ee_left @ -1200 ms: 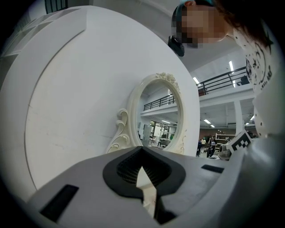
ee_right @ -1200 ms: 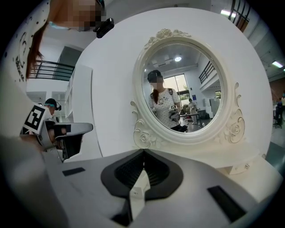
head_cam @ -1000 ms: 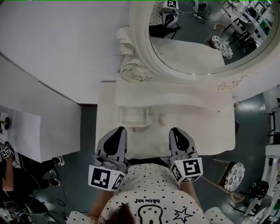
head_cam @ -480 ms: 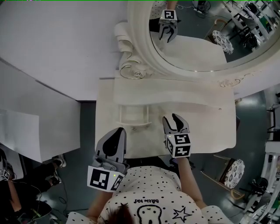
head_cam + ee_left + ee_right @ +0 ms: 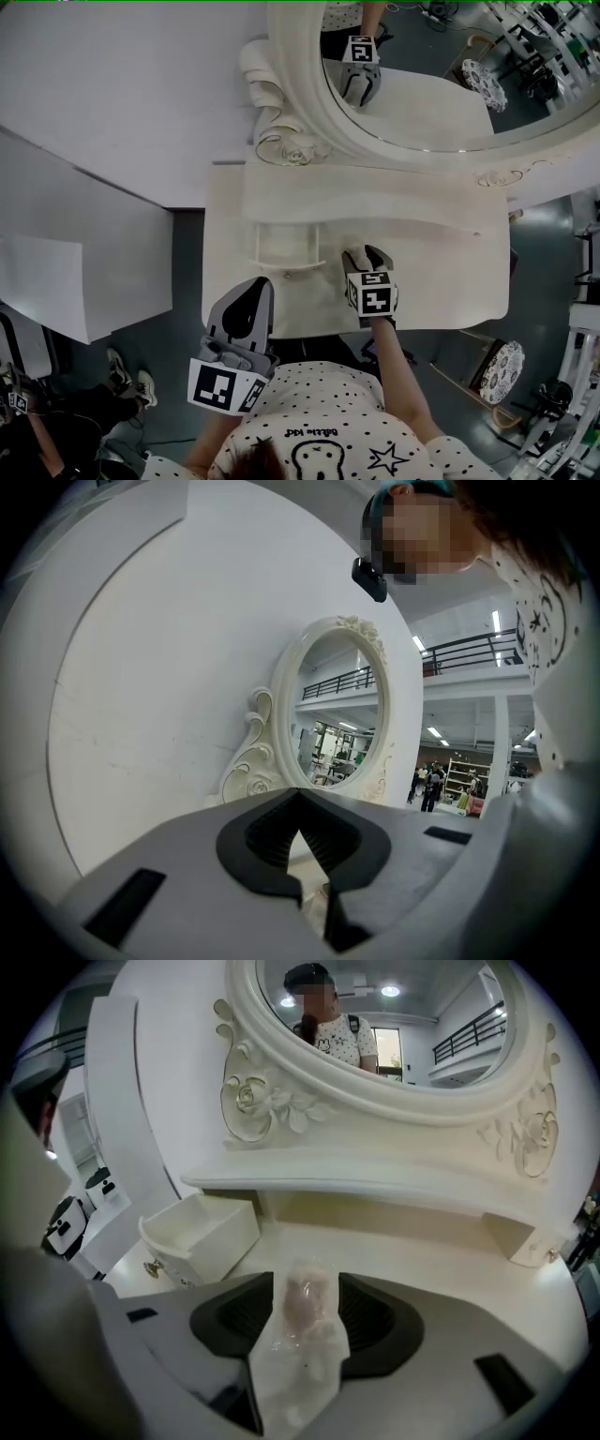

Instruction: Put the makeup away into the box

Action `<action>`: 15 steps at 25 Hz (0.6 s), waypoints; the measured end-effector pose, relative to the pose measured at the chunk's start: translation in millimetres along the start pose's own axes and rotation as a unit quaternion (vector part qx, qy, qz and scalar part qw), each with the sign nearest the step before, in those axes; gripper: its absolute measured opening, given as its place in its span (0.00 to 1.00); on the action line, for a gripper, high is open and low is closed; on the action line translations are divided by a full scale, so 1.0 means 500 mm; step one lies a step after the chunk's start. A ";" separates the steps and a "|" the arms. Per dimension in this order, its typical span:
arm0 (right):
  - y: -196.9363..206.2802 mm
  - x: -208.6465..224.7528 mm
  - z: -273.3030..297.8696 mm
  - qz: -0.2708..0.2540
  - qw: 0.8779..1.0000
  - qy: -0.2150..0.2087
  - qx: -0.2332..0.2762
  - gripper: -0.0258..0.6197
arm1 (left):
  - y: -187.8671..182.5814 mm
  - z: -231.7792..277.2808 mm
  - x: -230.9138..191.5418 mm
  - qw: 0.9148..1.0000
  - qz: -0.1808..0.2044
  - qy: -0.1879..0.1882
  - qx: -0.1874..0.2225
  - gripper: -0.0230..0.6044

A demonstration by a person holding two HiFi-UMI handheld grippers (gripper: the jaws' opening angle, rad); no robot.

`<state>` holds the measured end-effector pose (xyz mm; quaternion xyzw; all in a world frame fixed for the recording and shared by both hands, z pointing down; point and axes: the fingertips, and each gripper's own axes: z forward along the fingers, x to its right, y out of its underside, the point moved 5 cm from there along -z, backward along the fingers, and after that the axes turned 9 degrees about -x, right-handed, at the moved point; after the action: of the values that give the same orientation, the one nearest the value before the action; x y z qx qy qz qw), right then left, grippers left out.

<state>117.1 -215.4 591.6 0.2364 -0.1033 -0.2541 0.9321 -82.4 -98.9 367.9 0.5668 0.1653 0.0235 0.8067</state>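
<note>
A pinkish makeup item in a clear plastic bag (image 5: 302, 1309) lies on the cream vanity top (image 5: 441, 281). My right gripper (image 5: 364, 251) is tilted down over it, open, and its jaws have just been opening. In the right gripper view the bag lies between the jaws of the right gripper (image 5: 305, 1283), and the pads do not press on it. From the head view the bag is hidden under this gripper. The box, a small open white drawer (image 5: 260, 248), stands just left of it, and its wall (image 5: 220, 1241) shows to the left. My left gripper (image 5: 255, 281) hovers at the table's front edge, shut and empty.
An oval mirror in an ornate frame (image 5: 422, 84) rises behind a raised shelf (image 5: 375, 202) and reflects my right gripper. White wall panels (image 5: 112, 112) stand to the left. A patterned stool (image 5: 506, 375) sits on the floor at the right.
My right gripper has come forward and down from the table's front edge to the spot beside the drawer, and its jaws have spread. The left gripper has stayed where it was.
</note>
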 end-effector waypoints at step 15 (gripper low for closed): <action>0.020 0.016 0.023 -0.012 1.000 -0.003 -0.023 0.28 | 0.002 0.004 -0.001 1.000 -0.005 -0.009 -0.004 0.03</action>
<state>124.2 -216.6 607.2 0.2149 -0.0973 -0.2684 0.9340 -82.2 -100.4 369.4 0.5627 0.1610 0.0156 0.8107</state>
